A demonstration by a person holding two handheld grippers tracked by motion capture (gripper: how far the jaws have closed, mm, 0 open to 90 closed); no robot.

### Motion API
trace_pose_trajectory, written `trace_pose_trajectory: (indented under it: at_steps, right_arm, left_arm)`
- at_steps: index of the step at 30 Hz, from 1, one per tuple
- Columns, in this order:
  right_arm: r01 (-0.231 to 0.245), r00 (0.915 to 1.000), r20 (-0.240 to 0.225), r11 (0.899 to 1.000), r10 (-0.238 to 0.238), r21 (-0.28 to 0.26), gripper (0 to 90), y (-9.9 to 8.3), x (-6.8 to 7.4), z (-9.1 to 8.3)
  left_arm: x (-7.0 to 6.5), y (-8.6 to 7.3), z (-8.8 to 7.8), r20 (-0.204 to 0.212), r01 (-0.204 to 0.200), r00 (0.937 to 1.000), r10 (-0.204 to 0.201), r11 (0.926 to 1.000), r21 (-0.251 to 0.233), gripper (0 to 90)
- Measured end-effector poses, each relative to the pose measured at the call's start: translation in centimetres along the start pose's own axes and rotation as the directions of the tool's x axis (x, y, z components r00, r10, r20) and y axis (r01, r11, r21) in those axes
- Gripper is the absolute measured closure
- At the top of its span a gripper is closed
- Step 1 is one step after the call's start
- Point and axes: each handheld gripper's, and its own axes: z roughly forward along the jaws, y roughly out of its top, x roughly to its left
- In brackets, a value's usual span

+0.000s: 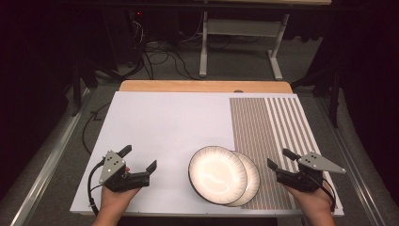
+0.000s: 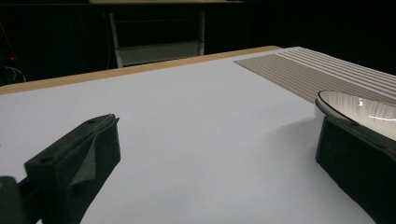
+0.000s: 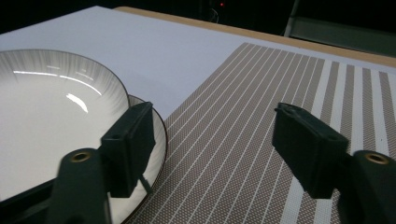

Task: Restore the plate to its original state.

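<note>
At the table's near edge, two overlapping glossy white ceramic plates with dark rims (image 1: pixel 218 174) look stiff, slippery and breakable, best pinched at the rim, between the left gripper (image 1: pixel 139 158) and right gripper (image 1: pixel 278 158), both wide open and empty.

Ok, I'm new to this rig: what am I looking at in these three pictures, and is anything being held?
No robot here: a person holds a two-jaw tool in each hand. The high view looks down on the table: the left gripper is at lower left, the right gripper at lower right. The other two pictures come from cameras riding on each gripper, looking along its black jaws. On the white board lie two overlapping plates: the upper plate rests partly on the lower plate, which sits at the edge of a striped mat. Both grippers are open and hold nothing.
</note>
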Motion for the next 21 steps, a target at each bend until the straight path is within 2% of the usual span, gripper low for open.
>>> trace_pose_trajectory:
  at_steps: [2,4,6,7,8,12,14,15,16,17,18,21]
  right_arm:
    - [-0.016,0.9999,-0.002,1.0,0.016,-0.023,23.1,0.2,-0.2,-0.2]
    - [-0.02,0.9998,-0.007,0.999,0.02,-0.03,20.2,0.2,-0.2,-0.3]
    - [-0.027,0.9996,-0.012,0.998,0.026,-0.055,9.2,0.4,-0.2,-0.4]
    - [-0.027,0.9996,-0.012,0.998,0.026,-0.055,9.2,0.4,-0.2,-0.4]
    - [-0.031,0.9995,0.004,0.998,0.031,-0.061,0.6,0.5,-0.1,-0.4]
    - [-0.035,0.999,0.026,0.996,0.037,-0.079,0.6,0.6,-0.1,-0.3]
    - [-0.036,0.9985,0.037,0.996,0.039,-0.081,0.6,0.6,-0.2,-0.4]
    - [-0.036,0.9985,0.037,0.996,0.039,-0.081,0.6,0.6,-0.2,-0.4]
    - [-0.033,0.9986,0.039,0.996,0.036,-0.078,0.6,0.6,-0.2,-0.4]
    - [-0.033,0.9986,0.039,0.996,0.036,-0.078,0.6,0.6,-0.2,-0.4]
    - [-0.034,0.9987,0.036,0.997,0.036,-0.073,0.6,0.6,-0.2,-0.4]
    - [-0.031,0.9988,0.037,0.997,0.034,-0.07,0.6,0.5,-0.2,-0.4]
  left_arm:
    - [-0.1,0.0,0.0,-0.001,-0.005,1.0,0.005,1.0,0.003,0.2]
    - [-0.2,0.0,0.1,0.001,-0.008,1.0,0.008,1.0,0.006,0.2]
    - [-0.3,0.0,0.1,0.005,-0.012,0.9999,0.012,0.9999,0.01,0.1]
    - [-0.4,0.0,0.2,0.007,-0.01,0.9999,0.009,0.9999,0.01,0.1]
    - [-0.4,0.0,0.2,0.012,-0.005,0.9999,0.004,0.9999,0.011,0.1]
    - [-0.9,0.2,0.5,0.033,0.004,0.9995,-0.005,0.9997,0.023,0.2]
    - [-2.0,0.3,0.6,0.064,-0.011,0.9979,0.01,0.9997,0.023,2.7]
    - [-2.0,0.3,0.6,0.064,-0.011,0.9979,0.01,0.9997,0.023,3.4]
    - [-2.6,0.4,0.8,0.084,-0.014,0.9964,0.012,0.9996,0.023,5.6]
    - [-2.6,0.4,0.8,0.084,-0.014,0.9964,0.012,0.9996,0.023,9.2]
    - [-3.2,0.4,0.9,0.111,-0.011,0.9938,0.009,0.9999,0.013,15.2]
    - [-3.9,0.4,1.2,0.127,-0.02,0.9918,0.017,0.9995,0.026,23.5]
